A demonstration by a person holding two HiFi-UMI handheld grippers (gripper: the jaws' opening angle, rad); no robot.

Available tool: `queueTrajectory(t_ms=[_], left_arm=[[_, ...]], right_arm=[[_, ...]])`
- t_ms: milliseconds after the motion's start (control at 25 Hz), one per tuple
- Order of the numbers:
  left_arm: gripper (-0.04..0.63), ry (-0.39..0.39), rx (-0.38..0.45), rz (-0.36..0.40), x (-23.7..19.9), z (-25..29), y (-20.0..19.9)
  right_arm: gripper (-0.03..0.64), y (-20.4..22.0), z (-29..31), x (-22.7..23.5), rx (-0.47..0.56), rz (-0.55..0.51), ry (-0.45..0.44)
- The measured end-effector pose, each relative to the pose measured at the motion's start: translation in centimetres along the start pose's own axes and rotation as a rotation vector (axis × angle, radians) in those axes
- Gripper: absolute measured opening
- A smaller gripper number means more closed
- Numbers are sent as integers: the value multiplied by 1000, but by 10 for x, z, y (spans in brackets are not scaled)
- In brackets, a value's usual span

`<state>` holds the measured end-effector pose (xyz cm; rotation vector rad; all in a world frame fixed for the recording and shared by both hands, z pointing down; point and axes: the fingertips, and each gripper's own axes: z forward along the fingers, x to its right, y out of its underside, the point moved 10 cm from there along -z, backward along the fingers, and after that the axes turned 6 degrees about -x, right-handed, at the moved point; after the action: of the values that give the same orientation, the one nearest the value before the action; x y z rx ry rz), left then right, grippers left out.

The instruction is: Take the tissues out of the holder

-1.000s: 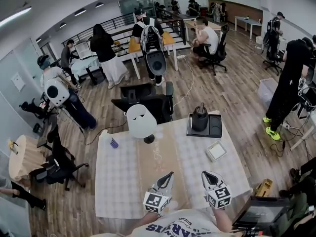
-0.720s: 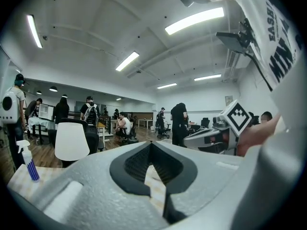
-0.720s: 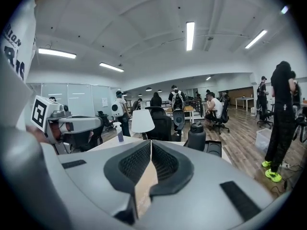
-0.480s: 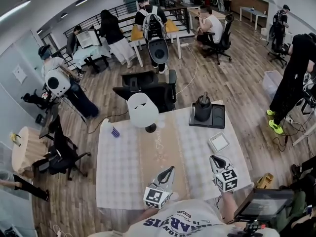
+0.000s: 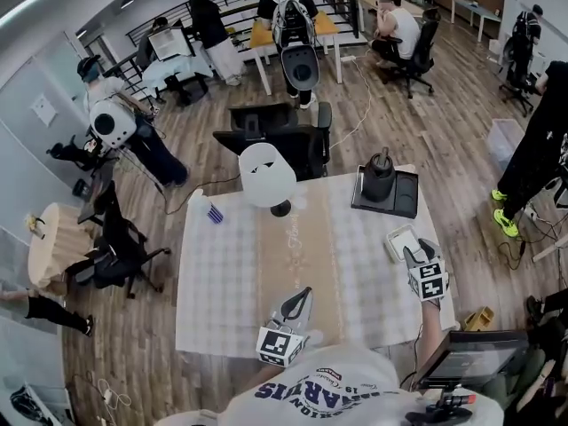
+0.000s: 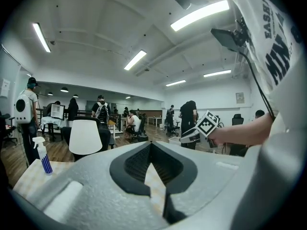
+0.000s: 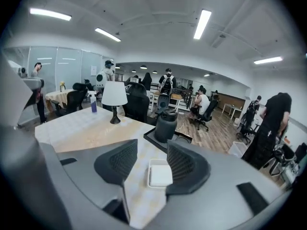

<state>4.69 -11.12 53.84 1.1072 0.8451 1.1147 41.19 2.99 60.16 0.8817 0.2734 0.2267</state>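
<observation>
Two tongs of mine: the right gripper (image 5: pixel 412 253), jaws opening on nothing, hangs over the white tissue holder (image 5: pixel 397 238) at the table's (image 5: pixel 222 273) right edge, near the black tray (image 5: pixel 406 201), while the left gripper (image 5: pixel 305 294) has its jaws together, empty.

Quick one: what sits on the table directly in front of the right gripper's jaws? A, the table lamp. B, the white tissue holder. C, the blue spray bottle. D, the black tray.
B: the right gripper view shows the right gripper with its jaws opening and the white tissue holder lying on the table in line with the gap, not gripped.
</observation>
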Motion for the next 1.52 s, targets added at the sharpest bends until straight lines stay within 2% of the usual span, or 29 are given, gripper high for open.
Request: queueTrajectory(t_ms=[120, 360, 480, 760, 1240, 1400, 1520], left_arm=[[3, -19, 2, -9, -1, -2, -1], [3, -25, 6, -18, -5, 8, 2], [3, -8, 14, -16, -2, 12, 2], [3, -4, 33, -6, -2, 17, -4], [3, -34, 39, -21, -3, 25, -9], [3, -36, 40, -18, -5, 28, -8], [3, -34, 36, -16, -3, 29, -10]], right_arm=[[257, 6, 28, 11, -62, -56, 18], [330, 14, 87, 28, -145, -131, 59], [337, 24, 113, 37, -181, -148, 76], [359, 52, 167, 46, -347, -134, 8], [387, 78, 217, 53, -492, -155, -74], [405, 92, 232, 56, -533, -115, -108], [448, 96, 236, 61, -545, -61, -136]])
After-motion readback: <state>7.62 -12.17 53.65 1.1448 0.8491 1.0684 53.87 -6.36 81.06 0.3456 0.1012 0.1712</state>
